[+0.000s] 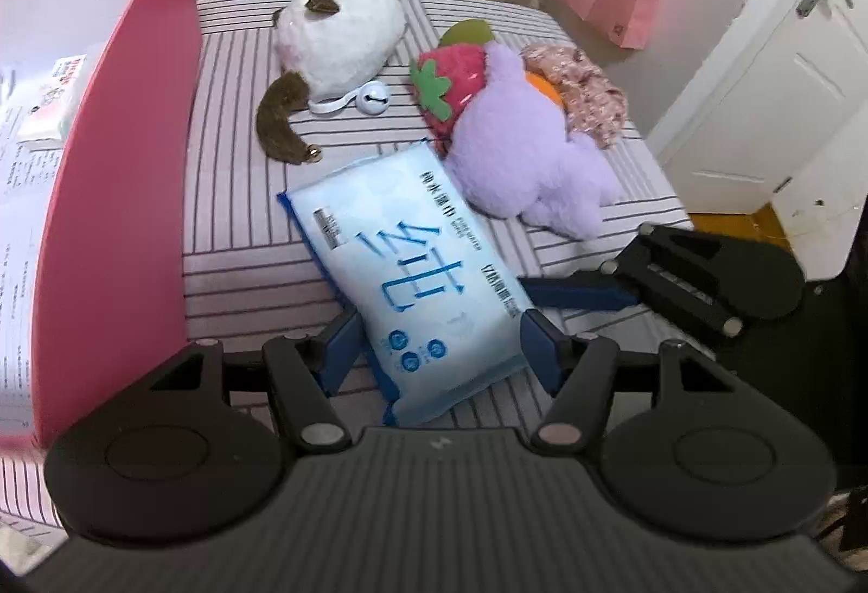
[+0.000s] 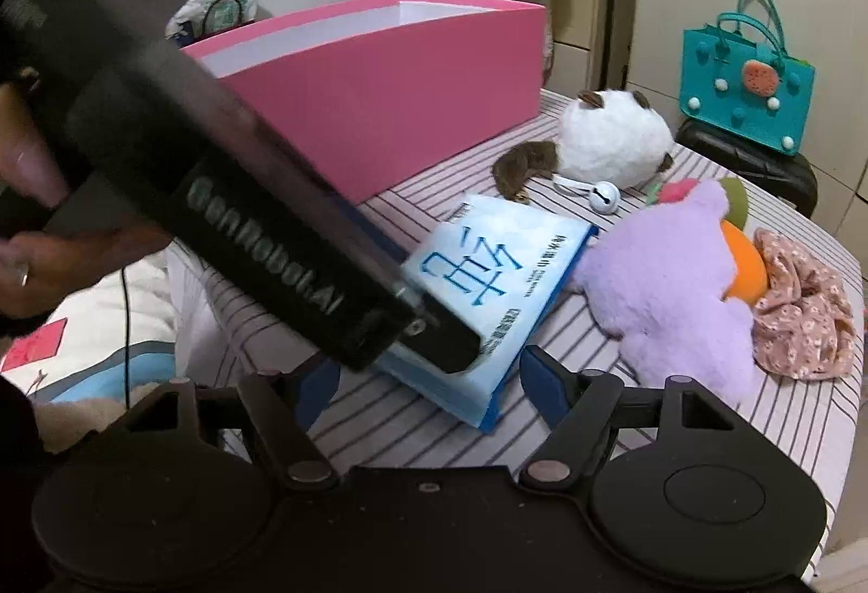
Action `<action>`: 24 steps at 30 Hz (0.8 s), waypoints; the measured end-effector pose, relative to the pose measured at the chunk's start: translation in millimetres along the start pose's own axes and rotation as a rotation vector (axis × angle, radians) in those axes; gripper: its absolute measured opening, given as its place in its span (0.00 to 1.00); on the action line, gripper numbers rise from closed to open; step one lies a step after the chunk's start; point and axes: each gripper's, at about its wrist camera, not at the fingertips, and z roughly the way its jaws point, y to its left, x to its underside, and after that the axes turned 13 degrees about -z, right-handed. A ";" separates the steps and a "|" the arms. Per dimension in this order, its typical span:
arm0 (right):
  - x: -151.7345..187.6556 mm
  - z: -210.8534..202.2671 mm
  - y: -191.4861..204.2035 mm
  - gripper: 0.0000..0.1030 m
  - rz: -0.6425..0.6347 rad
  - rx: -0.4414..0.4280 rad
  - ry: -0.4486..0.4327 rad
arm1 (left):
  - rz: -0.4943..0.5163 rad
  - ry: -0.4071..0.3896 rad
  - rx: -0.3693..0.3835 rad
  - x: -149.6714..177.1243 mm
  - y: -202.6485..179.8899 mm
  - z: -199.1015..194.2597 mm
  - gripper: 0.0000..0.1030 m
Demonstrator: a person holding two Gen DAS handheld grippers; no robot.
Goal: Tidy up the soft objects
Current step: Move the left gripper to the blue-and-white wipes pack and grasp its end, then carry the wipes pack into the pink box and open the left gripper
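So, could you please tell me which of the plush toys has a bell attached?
The white round plush toy with brown ears: a silver bell hangs from its white strap. The purple plush toy beside it shows none.

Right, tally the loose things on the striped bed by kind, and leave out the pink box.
Plush toys: 3: white panda head, purple plush, strawberry.
Wet-wipe packs: 1: blue pack, between the left hand-held gripper fingers.
Floral cloth pieces: 1.
Total: 5

Left hand-held gripper (image 1: 442,354) straddles wipes pack (image 1: 404,278).
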 end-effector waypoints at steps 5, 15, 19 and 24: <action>1.7 8.9 -11.6 0.81 0.027 -0.005 -0.002 | -0.043 -0.012 -0.003 4.9 7.2 4.7 0.61; 3.9 15.8 -6.5 0.69 -0.038 0.002 -0.073 | -0.092 -0.093 0.018 11.1 16.7 2.3 0.41; 5.5 13.9 -2.5 0.65 -0.019 0.026 -0.087 | -0.111 -0.129 0.015 14.3 18.1 0.3 0.39; 3.3 7.7 5.5 0.63 0.001 0.043 -0.087 | -0.101 -0.141 0.042 16.4 15.2 -2.8 0.39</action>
